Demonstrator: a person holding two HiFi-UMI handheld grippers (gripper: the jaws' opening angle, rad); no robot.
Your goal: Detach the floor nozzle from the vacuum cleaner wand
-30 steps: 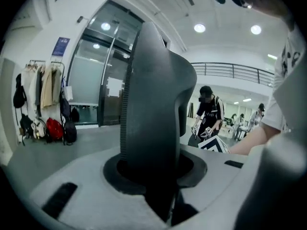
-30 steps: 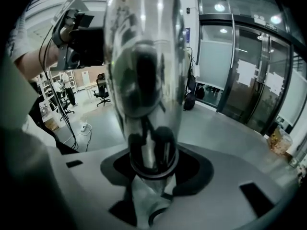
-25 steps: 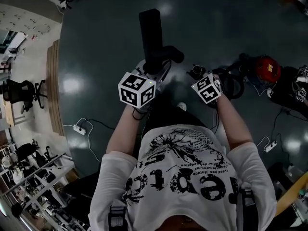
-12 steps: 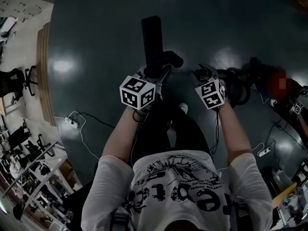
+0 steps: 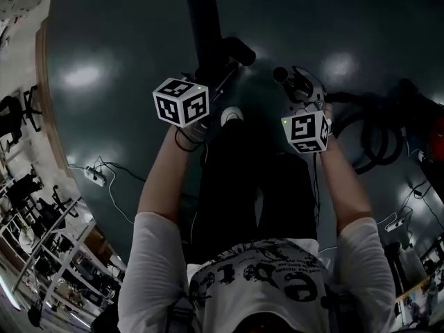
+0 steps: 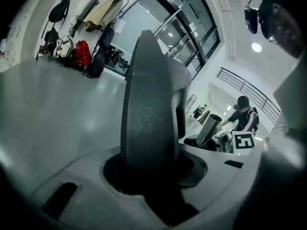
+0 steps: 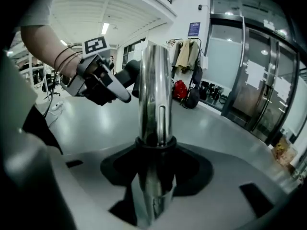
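The black floor nozzle (image 5: pixel 202 19) hangs over the dark floor with my left gripper (image 5: pixel 214 75) shut on its neck. In the left gripper view that dark ribbed neck (image 6: pixel 151 114) fills the gap between the jaws. My right gripper (image 5: pixel 297 83) is shut on the chrome wand (image 7: pixel 154 90), which stands up from between its jaws. The wand's free end (image 5: pixel 279 73) lies a little right of the nozzle's elbow (image 5: pixel 239 48); the two look apart. From the left gripper view the wand (image 6: pixel 209 128) shows at the right.
A black hose (image 5: pixel 374 141) coils on the floor at the right, beside a red vacuum body (image 5: pixel 437 127). A power strip with cable (image 5: pixel 94 175) lies at the left, racks (image 5: pixel 41 241) beyond it. The person's shoe (image 5: pixel 232 115) is under the grippers.
Both grippers have sunk toward the floor, each keeping its load. The nozzle has drifted up and left in the head view, and the gap to the wand's end looks wider.
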